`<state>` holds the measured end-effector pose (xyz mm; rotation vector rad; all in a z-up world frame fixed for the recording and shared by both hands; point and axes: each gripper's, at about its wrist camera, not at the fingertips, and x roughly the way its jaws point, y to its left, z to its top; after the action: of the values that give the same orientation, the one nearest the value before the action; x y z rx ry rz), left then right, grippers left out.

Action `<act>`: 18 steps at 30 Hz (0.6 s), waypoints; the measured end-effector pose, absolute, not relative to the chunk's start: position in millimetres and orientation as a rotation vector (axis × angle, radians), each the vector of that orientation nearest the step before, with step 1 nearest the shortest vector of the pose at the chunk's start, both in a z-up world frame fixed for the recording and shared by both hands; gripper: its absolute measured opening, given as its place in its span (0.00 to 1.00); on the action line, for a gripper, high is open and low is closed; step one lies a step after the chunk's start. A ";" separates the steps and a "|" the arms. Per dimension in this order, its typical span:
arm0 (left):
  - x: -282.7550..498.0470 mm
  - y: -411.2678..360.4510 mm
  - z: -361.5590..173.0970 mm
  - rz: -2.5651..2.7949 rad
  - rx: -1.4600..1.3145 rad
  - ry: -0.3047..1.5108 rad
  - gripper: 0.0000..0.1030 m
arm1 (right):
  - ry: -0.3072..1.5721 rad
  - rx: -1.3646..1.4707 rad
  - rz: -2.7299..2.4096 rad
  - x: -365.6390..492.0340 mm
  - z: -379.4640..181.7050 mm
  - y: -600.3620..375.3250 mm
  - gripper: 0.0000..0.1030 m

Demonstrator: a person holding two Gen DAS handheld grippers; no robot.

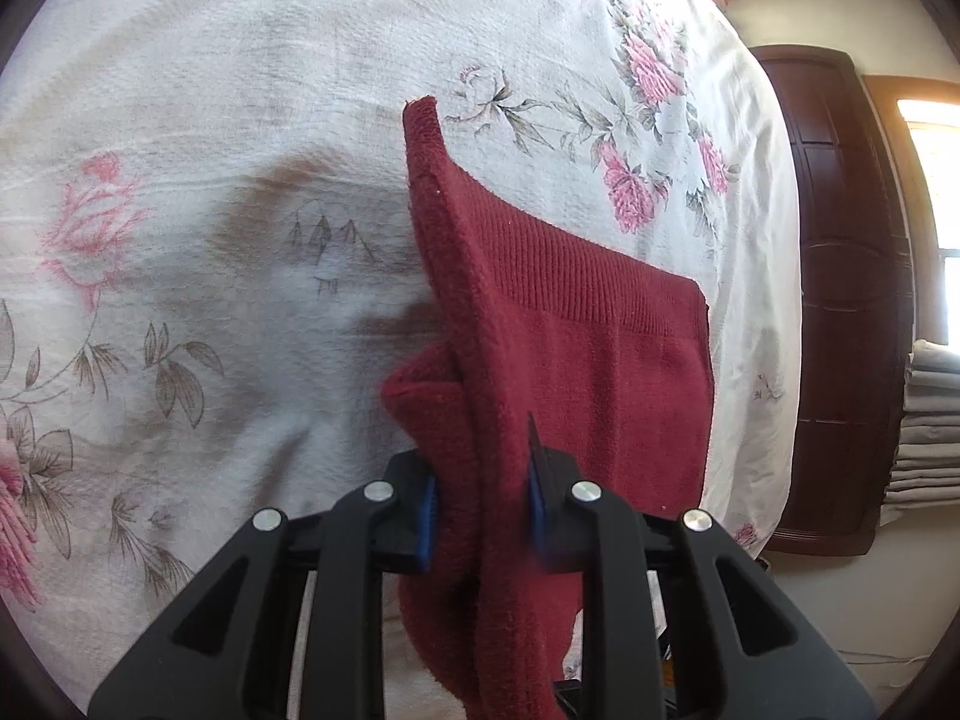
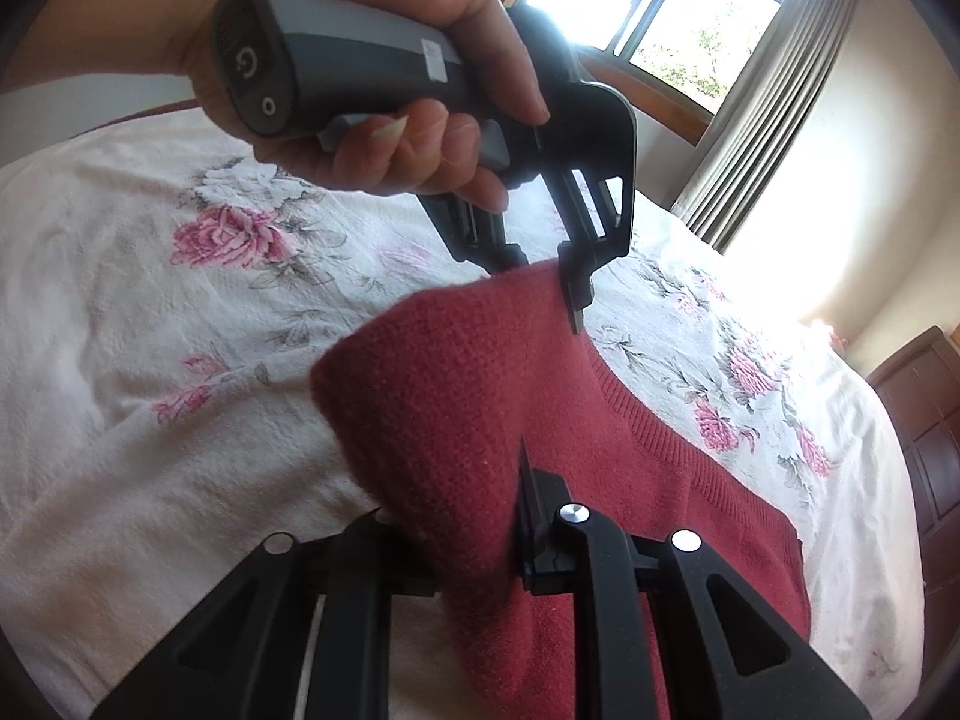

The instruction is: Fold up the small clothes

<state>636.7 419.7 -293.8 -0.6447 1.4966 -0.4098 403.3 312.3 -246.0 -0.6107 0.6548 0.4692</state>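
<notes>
A small dark red knitted garment (image 1: 570, 324) with a ribbed band lies partly on a white floral bedsheet (image 1: 210, 120). My left gripper (image 1: 480, 510) is shut on a raised fold of its edge, which stands up between the blue pads. In the right wrist view the red garment (image 2: 456, 372) is lifted along one edge. My right gripper (image 2: 474, 546) is shut on the near part of that edge. The left gripper (image 2: 540, 276), held by a hand (image 2: 384, 60), pinches the far part.
The bed's right edge (image 1: 774, 300) drops off beside a dark wooden cabinet (image 1: 840, 300). A stack of folded grey cloths (image 1: 930, 420) sits by it. A window (image 2: 678, 6) with striped curtains (image 2: 762, 96) is behind the bed.
</notes>
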 end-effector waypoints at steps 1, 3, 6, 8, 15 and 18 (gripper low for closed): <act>636.7 417.6 -289.6 -0.407 -0.638 1.495 0.20 | 0.655 -0.602 0.467 403.4 -243.0 310.4 0.16; 636.8 413.6 -280.7 -0.403 -0.624 1.492 0.20 | 0.653 -0.586 0.462 404.0 -236.6 306.3 0.16; 637.2 407.2 -266.8 -0.395 -0.601 1.486 0.20 | 0.649 -0.559 0.455 404.6 -226.2 298.9 0.16; 638.1 402.5 -258.3 -0.389 -0.587 1.483 0.20 | 0.646 -0.539 0.450 405.5 -219.3 293.0 0.16; 641.7 377.7 -230.3 -0.377 -0.536 1.474 0.20 | 0.633 -0.472 0.431 409.5 -197.9 269.1 0.16; 644.2 364.3 -219.8 -0.372 -0.513 1.471 0.20 | 0.630 -0.440 0.422 411.4 -191.0 257.3 0.16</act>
<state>644.2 364.3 -219.8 -0.5128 1.4715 -0.3720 411.4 257.3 -191.0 -0.4402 0.6304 0.4225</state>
